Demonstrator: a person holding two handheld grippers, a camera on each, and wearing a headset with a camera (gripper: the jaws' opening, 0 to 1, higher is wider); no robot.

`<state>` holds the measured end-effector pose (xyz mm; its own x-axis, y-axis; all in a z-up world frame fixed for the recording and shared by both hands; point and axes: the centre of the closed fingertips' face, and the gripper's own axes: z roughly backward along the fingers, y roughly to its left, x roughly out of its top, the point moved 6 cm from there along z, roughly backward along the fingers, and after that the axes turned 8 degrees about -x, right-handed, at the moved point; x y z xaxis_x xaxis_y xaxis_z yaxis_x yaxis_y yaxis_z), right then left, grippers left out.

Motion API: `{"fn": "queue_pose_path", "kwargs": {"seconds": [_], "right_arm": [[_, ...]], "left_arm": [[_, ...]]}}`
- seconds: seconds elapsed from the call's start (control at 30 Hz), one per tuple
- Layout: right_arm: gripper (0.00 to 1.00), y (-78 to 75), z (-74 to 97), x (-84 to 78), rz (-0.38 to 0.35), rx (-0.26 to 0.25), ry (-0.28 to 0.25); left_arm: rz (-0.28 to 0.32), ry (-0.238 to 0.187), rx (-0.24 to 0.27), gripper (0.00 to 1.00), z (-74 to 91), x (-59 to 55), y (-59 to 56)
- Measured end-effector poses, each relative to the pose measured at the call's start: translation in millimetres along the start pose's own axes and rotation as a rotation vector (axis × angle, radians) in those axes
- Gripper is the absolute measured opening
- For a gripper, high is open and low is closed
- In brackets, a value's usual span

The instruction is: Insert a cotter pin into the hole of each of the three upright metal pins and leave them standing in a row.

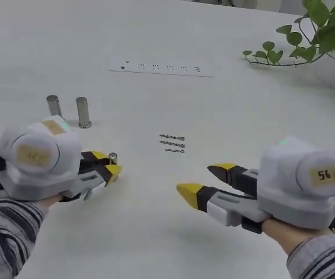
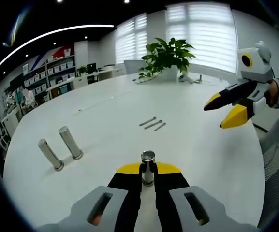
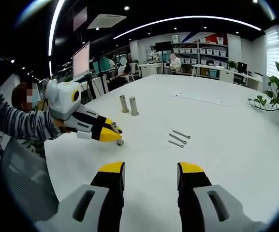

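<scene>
Two metal pins stand upright at the back left of the white table. A third metal pin stands upright between the yellow tips of my left gripper, which is shut on it. Three cotter pins lie side by side in the middle of the table. My right gripper hovers open to the right and nearer than the cotter pins, with nothing between its fingers.
A white power strip lies flat at the back of the table. A potted plant stands at the back right corner. In the right gripper view, people sit at desks far behind the table.
</scene>
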<state>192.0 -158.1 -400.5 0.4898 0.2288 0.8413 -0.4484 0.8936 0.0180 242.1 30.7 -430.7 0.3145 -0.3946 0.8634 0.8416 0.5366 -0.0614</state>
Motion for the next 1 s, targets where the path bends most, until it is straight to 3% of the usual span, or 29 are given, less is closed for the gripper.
{"fn": "queue_pose_path", "kwargs": {"seconds": [0.17, 0.33, 0.43, 0.5, 0.67, 0.83, 1.0], "right_arm": [[0.37, -3.1, -1.2, -1.7, -0.005, 0.011, 0.030], [0.36, -4.9, -5.7, -2.1, 0.072, 0.047, 0.111], [0.35, -7.8, -9.5, 4.0, 0.120, 0.074, 0.146], [0.34, -13.0, -14.0, 10.9, 0.170, 0.083, 0.155], [0.31, -25.3, -27.9, 26.5, 0.266, 0.116, 0.195], [0.24, -33.8, -42.9, 37.2, 0.345, 0.156, 0.261], [0.18, -37.6, -59.0, 42.2, 0.450, 0.193, 0.314]], "left_arm": [[0.000, -0.004, 0.002, 0.05, -0.2, -0.4, -0.1], [-0.014, 0.009, -0.001, 0.07, -0.2, -1.5, 0.9], [-0.012, 0.013, -0.001, 0.15, 0.3, -4.2, -0.1], [0.003, -0.015, -0.007, 0.18, 2.5, -2.5, -2.3], [0.031, -0.022, 0.025, 0.27, 9.7, -0.8, -0.4], [0.067, -0.050, 0.039, 0.38, 21.3, 1.8, -0.1], [0.089, -0.050, 0.073, 0.50, 36.1, 1.1, -2.8]]}}
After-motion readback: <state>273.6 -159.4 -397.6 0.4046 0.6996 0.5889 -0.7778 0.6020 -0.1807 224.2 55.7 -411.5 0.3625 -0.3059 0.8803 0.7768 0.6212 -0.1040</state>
